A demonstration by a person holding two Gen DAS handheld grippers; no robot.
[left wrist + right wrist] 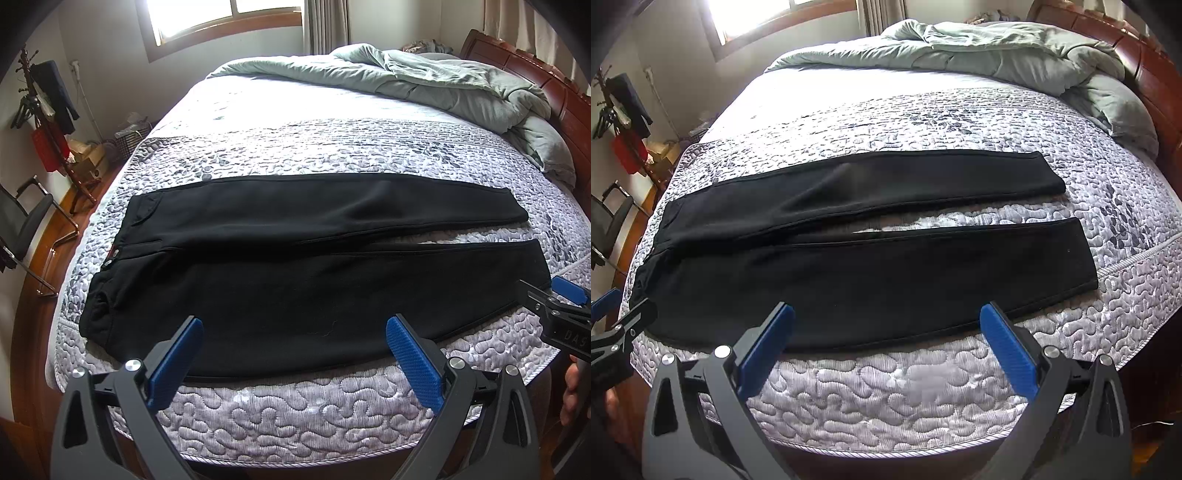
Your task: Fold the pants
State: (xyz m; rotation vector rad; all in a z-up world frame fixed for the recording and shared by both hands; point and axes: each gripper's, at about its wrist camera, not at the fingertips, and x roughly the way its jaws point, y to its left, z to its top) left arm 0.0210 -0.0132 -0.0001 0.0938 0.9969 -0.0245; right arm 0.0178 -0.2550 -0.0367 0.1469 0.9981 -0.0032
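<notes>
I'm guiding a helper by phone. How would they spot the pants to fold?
Look at the bed with the grey pebble-quilted cover. The pants lie flat across its near edge, waist left, legs stretching right. They are the only black garment; the rumpled green duvet sits far behind.

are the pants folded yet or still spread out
Spread out, not folded: the black pants lie flat on the bed, both legs apart side by side, and both grippers are open, holding nothing.

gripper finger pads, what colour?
Blue, ribbed pads on black frames; clearest in the left wrist view.
</notes>
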